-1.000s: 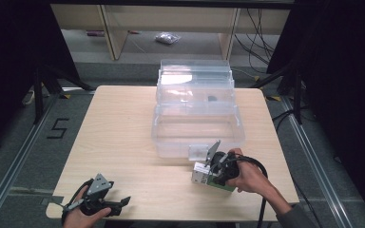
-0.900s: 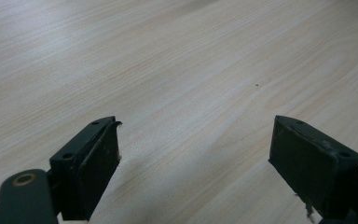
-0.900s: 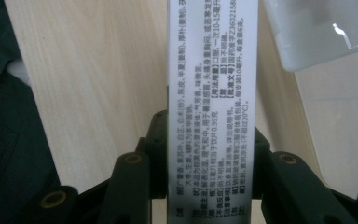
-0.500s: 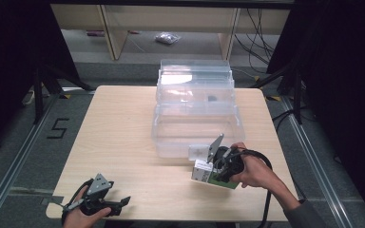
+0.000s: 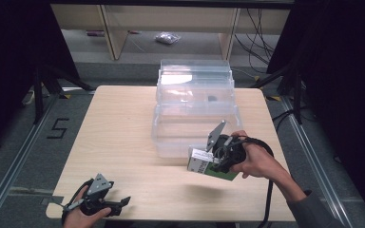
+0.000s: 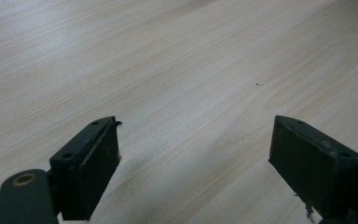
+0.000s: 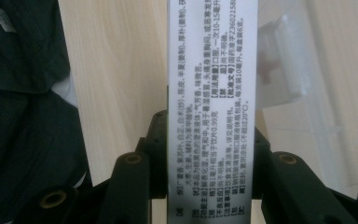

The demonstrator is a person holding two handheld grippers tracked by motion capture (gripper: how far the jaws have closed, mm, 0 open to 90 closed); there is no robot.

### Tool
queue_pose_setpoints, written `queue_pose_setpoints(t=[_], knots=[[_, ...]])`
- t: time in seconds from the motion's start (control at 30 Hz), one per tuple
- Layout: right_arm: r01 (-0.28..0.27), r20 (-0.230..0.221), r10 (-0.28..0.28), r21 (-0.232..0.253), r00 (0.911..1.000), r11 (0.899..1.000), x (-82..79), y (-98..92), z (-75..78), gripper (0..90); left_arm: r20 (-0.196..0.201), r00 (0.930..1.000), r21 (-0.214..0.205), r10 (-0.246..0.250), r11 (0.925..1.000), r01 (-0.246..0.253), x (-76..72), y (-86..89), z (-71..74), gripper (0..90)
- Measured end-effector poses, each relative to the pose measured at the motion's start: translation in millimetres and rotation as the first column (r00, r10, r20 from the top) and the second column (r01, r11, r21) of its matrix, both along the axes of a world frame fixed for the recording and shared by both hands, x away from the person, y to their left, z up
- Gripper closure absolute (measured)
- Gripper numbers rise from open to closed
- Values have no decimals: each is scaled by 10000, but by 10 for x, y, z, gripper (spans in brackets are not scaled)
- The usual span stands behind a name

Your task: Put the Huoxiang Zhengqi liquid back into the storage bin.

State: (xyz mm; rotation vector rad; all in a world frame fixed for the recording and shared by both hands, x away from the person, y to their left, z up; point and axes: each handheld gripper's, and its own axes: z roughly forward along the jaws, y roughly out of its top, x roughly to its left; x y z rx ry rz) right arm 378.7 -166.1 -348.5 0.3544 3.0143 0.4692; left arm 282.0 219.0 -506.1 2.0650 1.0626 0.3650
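Left gripper (image 5: 105, 205) low at near-left tabletop (image 5: 123, 137) edge, same spot as a second ago; fingers (image 6: 91, 163) apart, nothing between.

Right gripper (image 5: 214, 159) clamped on white-green carton (image 5: 204, 164); we see it higher than before, carton now lifted off tabletop, shadow beneath.

Clear bin (image 5: 195, 118) just beyond. We judge pick done; placing into bin likely next.

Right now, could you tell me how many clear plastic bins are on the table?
2. The near bin sits mid-table, just beyond the box clamped in the right gripper. The far bin stands directly behind it, touching, at the table's far edge. None appear hidden.
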Motion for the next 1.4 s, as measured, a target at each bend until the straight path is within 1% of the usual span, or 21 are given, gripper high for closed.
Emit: queue_pose_setpoints(t=[0.1,0.2,0.27,0.33,0.37,0.4,0.43,0.47,0.57,0.67,0.7,0.9,0.93,0.97,1.07,1.1,1.13,1.3,1.33,1.37,1.4], knots=[[95,84,-95,-8,9999,10000,14,3,90,646,39,10000,-56,54,10000,-54,-4,-4,-1,153],[164,231,-163,-43,9996,9999,52,12,250,645,-25,10000,82,-62,9999,62,3,8,1,153],[286,246,-285,-35,9993,9996,61,15,287,646,-23,10000,73,-60,10000,60,2,6,2,153],[-40,361,38,73,9993,10000,109,23,352,646,-30,10000,11,-21,10000,21,-2,-2,0,153],[-19,349,16,65,9994,10000,124,27,388,646,10,10000,78,-55,10000,55,-1,5,-1,153],[298,305,-300,71,9991,9995,123,28,423,646,-91,9999,119,-97,9999,98,1,9,5,153],[-15,506,11,84,9987,10000,193,29,474,646,-46,10000,88,-77,9999,77,0,7,2,153],[-81,516,75,106,9986,9999,221,28,498,646,-18,10000,-3,-29,10000,29,-1,0,-1,153],[123,491,-127,68,9987,9999,270,19,544,646,-19,10000,-9,2,10000,-2,1,2,-4,153],[44,534,-49,104,9986,9999,401,11,601,645,-42,10000,111,-61,9999,61,0,10,2,153],[212,483,-217,109,9986,9997,425,7,610,646,-42,10000,111,-61,9999,61,0,10,2,154],[297,438,-299,49,9986,9995,607,-11,619,645,-45,10000,-17,30,10000,-31,-2,5,-3,153],[259,490,-259,15,9985,9997,690,-26,611,645,-58,10000,86,-20,10000,20,-1,15,3,153],[259,490,-259,15,9985,9997,690,-26,611,645,-58,10000,86,-20,10000,20,-1,15,3,153],[-101,745,101,-2,9972,9999,856,-54,567,645,-51,10000,126,42,9999,-42,1,17,8,154],[-101,745,101,-2,9972,9999,856,-54,567,645,-51,10000,126,42,9999,-42,1,17,8,153],[276,589,-274,-30,9979,9996,911,-70,528,645,-43,10000,120,37,9999,-36,-1,15,8,154],[258,679,-232,-368,9974,9990,1035,-73,428,645,-48,10000,132,35,9999,-34,2,17,8,153],[358,775,-310,-608,9965,9975,1105,-85,384,645,-14,10000,121,31,9999,-30,0,18,11,153],[358,775,-310,-608,9965,9975,1105,-85,384,645,-14,10000,121,31,9999,-30,0,18,11,153],[388,793,-329,-743,9963,9965,1180,-103,342,645,-3,10000,134,50,9999,-50,3,23,9,153]])
